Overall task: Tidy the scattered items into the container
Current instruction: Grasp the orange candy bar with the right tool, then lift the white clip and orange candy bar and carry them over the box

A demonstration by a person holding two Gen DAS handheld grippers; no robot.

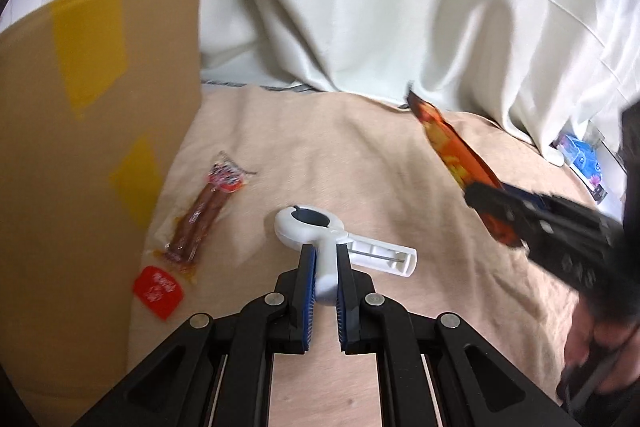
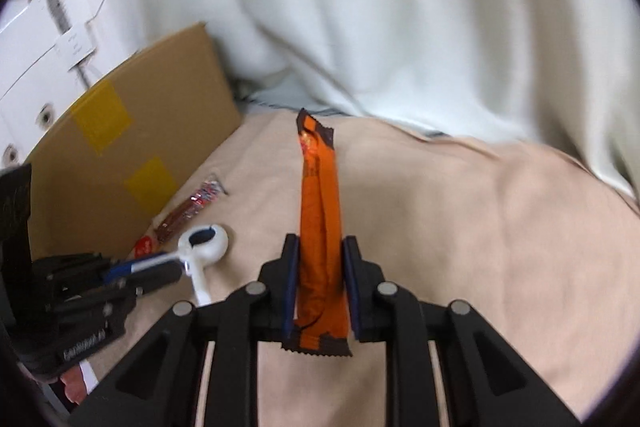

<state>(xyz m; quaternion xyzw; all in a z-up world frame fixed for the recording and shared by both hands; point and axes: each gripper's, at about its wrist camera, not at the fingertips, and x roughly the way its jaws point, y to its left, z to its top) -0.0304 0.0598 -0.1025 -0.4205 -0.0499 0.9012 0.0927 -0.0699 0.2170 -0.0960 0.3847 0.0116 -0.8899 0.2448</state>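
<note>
Wrapper [image 2: 319, 223] first: long crinkly orange snack packet, long axis pointing to 12 o'clock, pinched in the right gripper [image 2: 319, 287] above the beige cloth [image 2: 480, 247]. Left gripper [image 1: 324, 291] squeezes a smooth white plastic clip [image 1: 320, 239]. Cardboard box [image 1: 100, 127] sits at 9 o'clock.

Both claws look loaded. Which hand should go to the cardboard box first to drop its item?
Probably left. The left claw, shut on the white clip, sits right beside the cardboard box. The right claw, holding the orange snack bar, is farther away, and would have to cross over the left.
</note>
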